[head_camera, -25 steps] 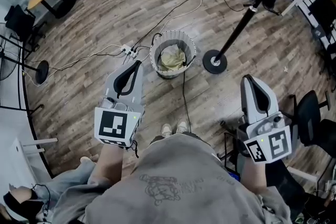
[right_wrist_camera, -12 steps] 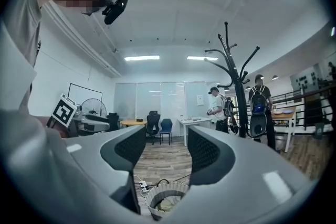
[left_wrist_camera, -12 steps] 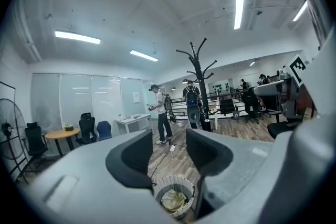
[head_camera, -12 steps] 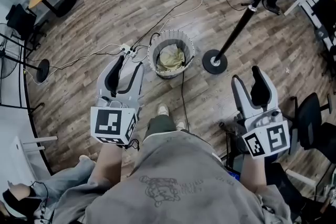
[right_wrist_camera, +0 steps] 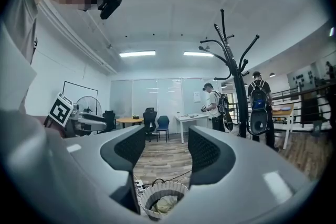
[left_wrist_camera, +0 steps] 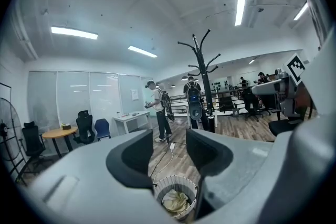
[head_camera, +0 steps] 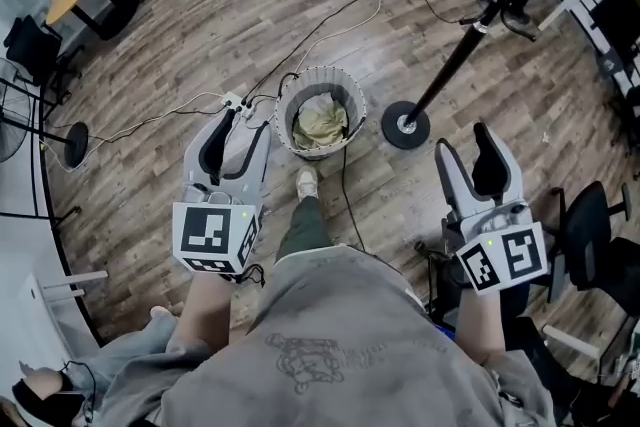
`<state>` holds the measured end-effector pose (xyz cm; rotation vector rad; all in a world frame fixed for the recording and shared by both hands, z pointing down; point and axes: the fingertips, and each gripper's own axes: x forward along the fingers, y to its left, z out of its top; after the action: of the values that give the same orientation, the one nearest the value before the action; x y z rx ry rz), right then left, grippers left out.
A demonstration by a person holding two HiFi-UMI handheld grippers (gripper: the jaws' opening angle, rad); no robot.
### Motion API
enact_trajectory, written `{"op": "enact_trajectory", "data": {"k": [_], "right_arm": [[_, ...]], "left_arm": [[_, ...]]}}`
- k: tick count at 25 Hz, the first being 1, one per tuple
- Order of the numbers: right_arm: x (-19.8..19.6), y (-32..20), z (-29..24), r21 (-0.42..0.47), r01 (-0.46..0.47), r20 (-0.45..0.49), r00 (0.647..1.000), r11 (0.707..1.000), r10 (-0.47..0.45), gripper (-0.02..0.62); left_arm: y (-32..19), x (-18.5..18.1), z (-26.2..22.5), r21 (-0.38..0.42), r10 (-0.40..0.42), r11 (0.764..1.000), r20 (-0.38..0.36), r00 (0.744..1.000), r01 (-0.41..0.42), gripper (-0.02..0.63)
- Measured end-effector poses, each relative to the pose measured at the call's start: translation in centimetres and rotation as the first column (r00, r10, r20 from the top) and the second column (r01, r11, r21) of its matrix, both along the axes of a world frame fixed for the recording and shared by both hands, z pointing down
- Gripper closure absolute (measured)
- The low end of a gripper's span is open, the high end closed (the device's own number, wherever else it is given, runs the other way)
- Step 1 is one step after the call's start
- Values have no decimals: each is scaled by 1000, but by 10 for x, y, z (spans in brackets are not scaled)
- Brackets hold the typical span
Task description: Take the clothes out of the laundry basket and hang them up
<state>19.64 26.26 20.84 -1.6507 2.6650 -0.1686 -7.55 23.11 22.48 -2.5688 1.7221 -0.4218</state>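
Clothes [head_camera: 320,122] still in laundry basket [head_camera: 284,107] on floor, 12 o'clock from me. Second ago both jaws together; now left gripper [head_camera: 241,123] and right gripper [head_camera: 465,144] spread, empty. My foot [head_camera: 307,182] steps closer. Coat stand [head_camera: 446,79] at 2 o'clock. Grab probably next.

The floor [head_camera: 200,25] is brown wood-look plank with a low sheen. The laundry basket [head_camera: 322,71] has a pale ribbed wall that looks like soft fabric, and the clothes [head_camera: 320,123] in it are crumpled, matt, yellowish cloth. The left gripper [head_camera: 240,120] and right gripper [head_camera: 465,143] are smooth matt grey plastic, with black, finely dimpled pads [right_wrist_camera: 130,147]. The coat stand [head_camera: 450,65] looks like dark, faintly glossy metal. The sweatshirt [head_camera: 340,335] is soft grey knit
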Motion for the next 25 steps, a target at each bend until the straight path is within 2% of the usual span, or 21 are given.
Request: {"op": "enact_trajectory", "data": {"k": [8,16,20,25], "right_arm": [[-17,-63,21,-58,-3,-38,999,998,1,328],[-53,-143,57,-166,16,-88,996,986,-31,318],[-71,-187,85,-248,20,-123,991,968,-51,308],[-102,-236,133,-357,36,-164,981,933,-101,299]], "left_arm": [[-66,-6,25,-53,39,998,2,999,-39,416],[-146,-30,57,-128,63,990,29,998,-58,416],[-190,-45,80,-185,76,980,31,997,-69,416],[-236,-62,124,-281,102,955,14,995,-94,416]]}}
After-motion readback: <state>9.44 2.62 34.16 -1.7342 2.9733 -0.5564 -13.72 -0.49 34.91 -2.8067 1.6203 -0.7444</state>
